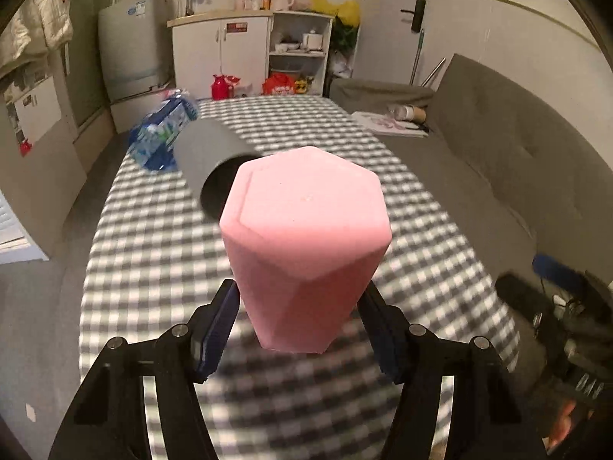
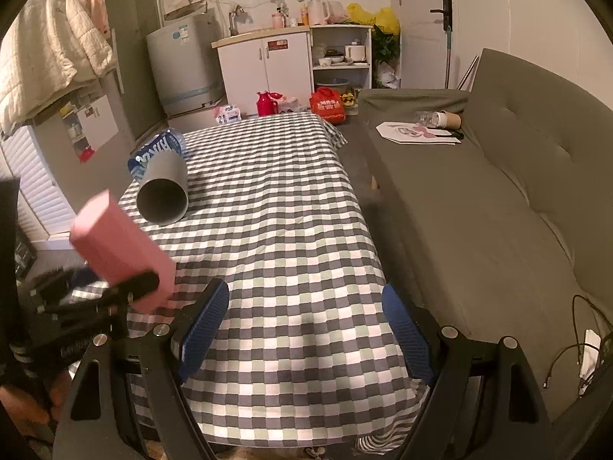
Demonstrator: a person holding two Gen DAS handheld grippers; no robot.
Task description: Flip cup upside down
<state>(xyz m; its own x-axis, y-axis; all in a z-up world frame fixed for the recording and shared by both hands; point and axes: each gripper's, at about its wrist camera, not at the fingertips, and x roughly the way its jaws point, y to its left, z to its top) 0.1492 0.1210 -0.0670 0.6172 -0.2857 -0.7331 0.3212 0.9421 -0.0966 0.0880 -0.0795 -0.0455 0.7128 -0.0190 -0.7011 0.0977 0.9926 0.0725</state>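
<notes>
My left gripper (image 1: 300, 329) is shut on a pink faceted cup (image 1: 306, 241), held in the air above the checkered table (image 1: 421, 268) with its closed base up and away from the camera. In the right wrist view the same pink cup (image 2: 118, 249) shows at the left, tilted, in the left gripper's fingers (image 2: 130, 287). My right gripper (image 2: 306, 329) is open and empty above the near end of the table (image 2: 291, 230).
A grey cylindrical cup (image 2: 163, 191) lies on its side at the table's left, its mouth toward me; it also shows in the left wrist view (image 1: 214, 161). A blue-labelled water bottle (image 2: 157, 149) lies behind it. A grey sofa (image 2: 498, 211) runs along the right.
</notes>
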